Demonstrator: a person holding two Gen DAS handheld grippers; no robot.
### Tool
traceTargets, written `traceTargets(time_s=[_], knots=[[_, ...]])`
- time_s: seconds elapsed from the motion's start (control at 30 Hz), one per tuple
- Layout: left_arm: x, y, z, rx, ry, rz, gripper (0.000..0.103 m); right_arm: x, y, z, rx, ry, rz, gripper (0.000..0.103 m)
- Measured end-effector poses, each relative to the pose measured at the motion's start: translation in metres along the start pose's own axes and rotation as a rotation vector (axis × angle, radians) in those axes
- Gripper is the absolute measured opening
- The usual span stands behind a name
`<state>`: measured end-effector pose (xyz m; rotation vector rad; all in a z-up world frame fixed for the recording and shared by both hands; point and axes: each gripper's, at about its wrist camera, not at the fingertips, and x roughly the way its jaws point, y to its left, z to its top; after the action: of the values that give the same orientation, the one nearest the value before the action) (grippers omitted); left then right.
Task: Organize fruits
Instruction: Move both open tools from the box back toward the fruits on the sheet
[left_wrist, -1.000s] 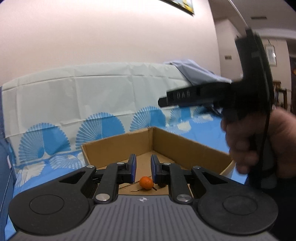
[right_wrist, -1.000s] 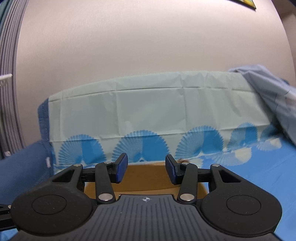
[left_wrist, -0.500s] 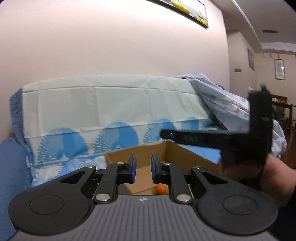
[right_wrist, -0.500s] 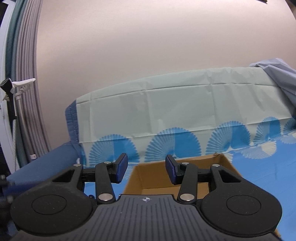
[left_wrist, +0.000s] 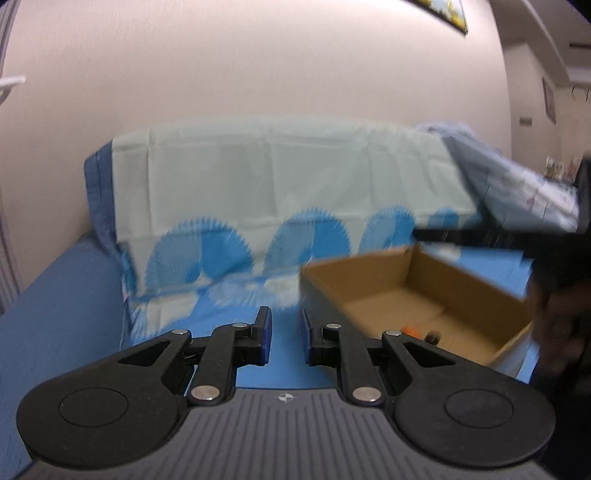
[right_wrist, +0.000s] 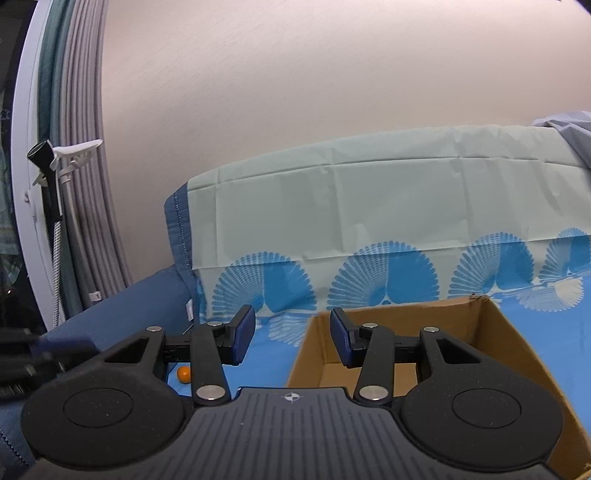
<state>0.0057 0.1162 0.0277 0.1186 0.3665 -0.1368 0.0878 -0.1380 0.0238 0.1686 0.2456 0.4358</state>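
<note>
A brown cardboard box lies on a blue fan-patterned cloth, to the right of my left gripper. Inside it sit a small orange fruit and a dark thing beside it. My left gripper's jaws stand a narrow gap apart over the cloth with nothing between them. My right gripper is open and empty, its right finger over the box's near-left corner. Another small orange fruit rests on the cloth left of the box. A blurred black finger of the right gripper crosses above the box.
The patterned cloth hangs over a sofa back against a pink wall. A blue cushion lies at left. Grey curtains and a white rack stand far left. A pale blue sheet is heaped at right. A person's hand shows blurred.
Both views have swung left. In the left wrist view the box slid from centre to the right. In the right wrist view the box slid right and the orange on the cloth appeared.
</note>
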Motion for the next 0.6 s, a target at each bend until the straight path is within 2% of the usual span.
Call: traceTargets(time_s=[0.07,0.17,0.2,0.3,0.37,0.47,0.53,0.6], knots=[[0.006,0.016,-0.017,-0.034,0.047,0.01,0.018,0.003,0.003,-0.001,-0.014,0.007,0.009,0.047],[0.017,0.045,-0.039,-0.182,0.111,0.008,0.018,0.009,0.006,-0.003,-0.026,0.019,0.019,0.047],[0.017,0.059,-0.041,-0.262,0.106,0.015,0.018,0.012,0.007,-0.003,-0.029,0.025,0.023,0.047],[0.014,0.086,-0.05,-0.417,0.093,0.032,0.018,0.018,0.012,-0.005,-0.043,0.035,0.041,0.047],[0.01,0.098,-0.054,-0.477,0.072,0.03,0.018,0.023,0.018,-0.008,-0.056,0.047,0.061,0.046],[0.007,0.107,-0.057,-0.522,0.071,0.025,0.018,0.029,0.03,-0.013,-0.071,0.069,0.113,0.032],[0.007,0.113,-0.057,-0.545,0.082,0.021,0.018,0.035,0.046,-0.021,-0.095,0.111,0.185,0.025],[0.011,0.113,-0.056,-0.554,0.103,0.016,0.018,0.039,0.066,-0.032,-0.153,0.149,0.253,0.025]])
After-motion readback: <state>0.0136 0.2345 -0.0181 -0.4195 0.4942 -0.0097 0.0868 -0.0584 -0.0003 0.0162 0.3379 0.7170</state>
